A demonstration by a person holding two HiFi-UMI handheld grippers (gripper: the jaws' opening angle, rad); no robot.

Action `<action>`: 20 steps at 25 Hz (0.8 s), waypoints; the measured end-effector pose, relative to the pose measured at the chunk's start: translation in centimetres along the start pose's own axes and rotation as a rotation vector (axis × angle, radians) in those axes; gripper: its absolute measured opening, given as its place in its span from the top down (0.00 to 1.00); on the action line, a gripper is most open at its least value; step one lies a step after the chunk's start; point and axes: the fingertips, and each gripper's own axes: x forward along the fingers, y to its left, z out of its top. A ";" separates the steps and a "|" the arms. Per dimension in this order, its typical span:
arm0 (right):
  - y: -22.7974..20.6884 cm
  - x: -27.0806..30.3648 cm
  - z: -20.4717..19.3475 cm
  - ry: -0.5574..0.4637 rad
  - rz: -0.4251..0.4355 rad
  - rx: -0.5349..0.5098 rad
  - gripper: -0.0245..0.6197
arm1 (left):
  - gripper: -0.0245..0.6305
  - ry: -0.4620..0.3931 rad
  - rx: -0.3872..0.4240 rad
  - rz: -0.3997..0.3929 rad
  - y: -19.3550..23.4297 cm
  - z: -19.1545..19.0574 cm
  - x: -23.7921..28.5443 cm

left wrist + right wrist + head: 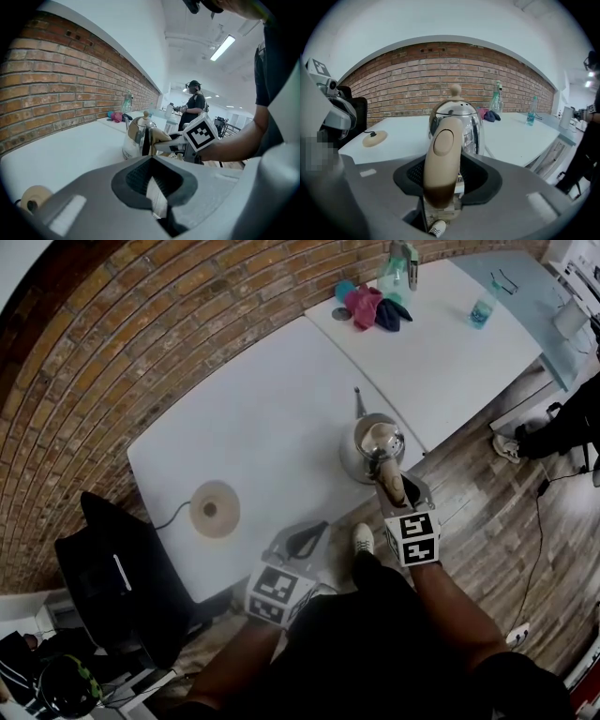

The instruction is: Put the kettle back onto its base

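A shiny steel kettle (372,448) with a beige handle (442,159) stands near the front right corner of the white table (262,418). My right gripper (392,486) is shut on that handle from the table's front side, and the handle fills the space between its jaws (443,185). The round beige base (215,509) lies on the table far to the left of the kettle, with its cord running off to the left. My left gripper (319,529) hovers off the front edge between base and kettle, shut and empty. The left gripper view shows the kettle (138,136) ahead.
A black chair (122,577) stands left of the table. A second white table (441,343) at the back right carries bottles (398,268), a blue bottle (481,310) and coloured cloths (370,306). Another person (193,105) stands farther off.
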 end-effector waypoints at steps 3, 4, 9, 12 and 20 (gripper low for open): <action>-0.5 0.3 -0.2 -0.006 -0.028 -0.010 0.69 | 0.96 0.003 -0.006 0.006 0.2 -0.1 -0.1; -0.6 0.3 -0.1 -0.010 -0.033 -0.012 0.70 | 0.96 0.001 -0.006 0.008 0.3 -0.1 -0.2; -0.8 0.5 0.2 -0.009 -0.028 -0.014 0.72 | 0.96 -0.013 -0.011 0.027 0.7 0.0 -0.8; -0.8 0.4 0.4 -0.008 -0.017 0.004 0.73 | 0.96 -0.023 -0.016 0.042 0.9 0.0 -1.4; -0.3 -1.1 3.9 -0.109 0.000 -0.016 0.74 | 0.96 -0.059 -0.031 0.085 1.2 0.1 -3.5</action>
